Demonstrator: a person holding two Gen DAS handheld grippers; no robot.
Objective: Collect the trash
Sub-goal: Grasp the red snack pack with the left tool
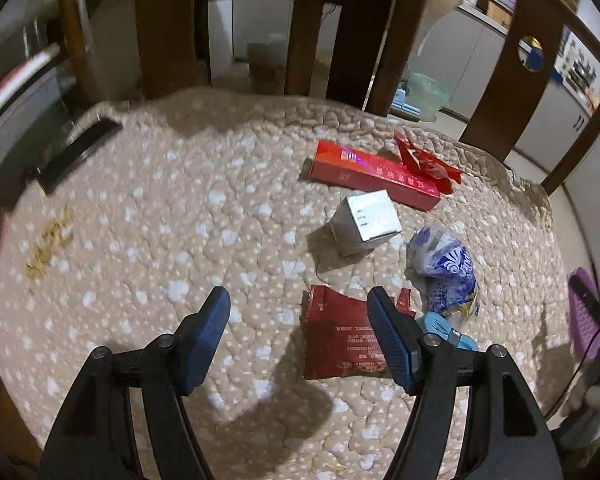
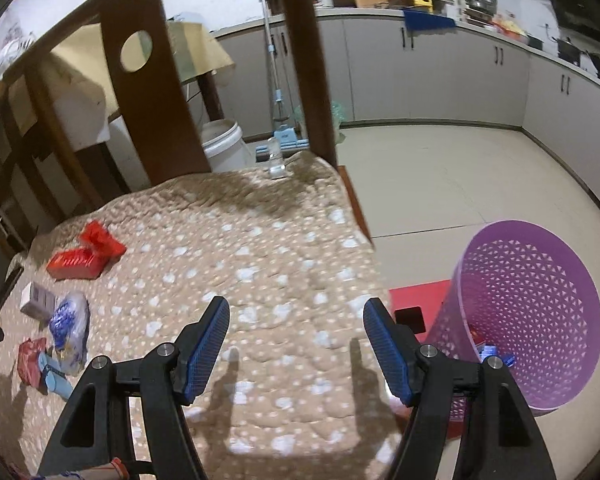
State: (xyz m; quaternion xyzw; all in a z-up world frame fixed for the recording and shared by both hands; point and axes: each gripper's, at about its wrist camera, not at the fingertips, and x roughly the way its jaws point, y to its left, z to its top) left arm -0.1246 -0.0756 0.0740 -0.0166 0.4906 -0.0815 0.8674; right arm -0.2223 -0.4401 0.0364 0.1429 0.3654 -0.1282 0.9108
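Long carton lies far back on quilted seat pad, crumpled wrapper at its right end. Small box just before carton. Bag right of box. Flat wrapper nearest, clip beside it. Basket on floor, right of pad, scraps in it.

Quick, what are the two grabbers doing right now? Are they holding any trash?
Left gripper: open, nothing held; its fingers hover over the red wrapper.
Right gripper: open, empty, above the quilted cover.
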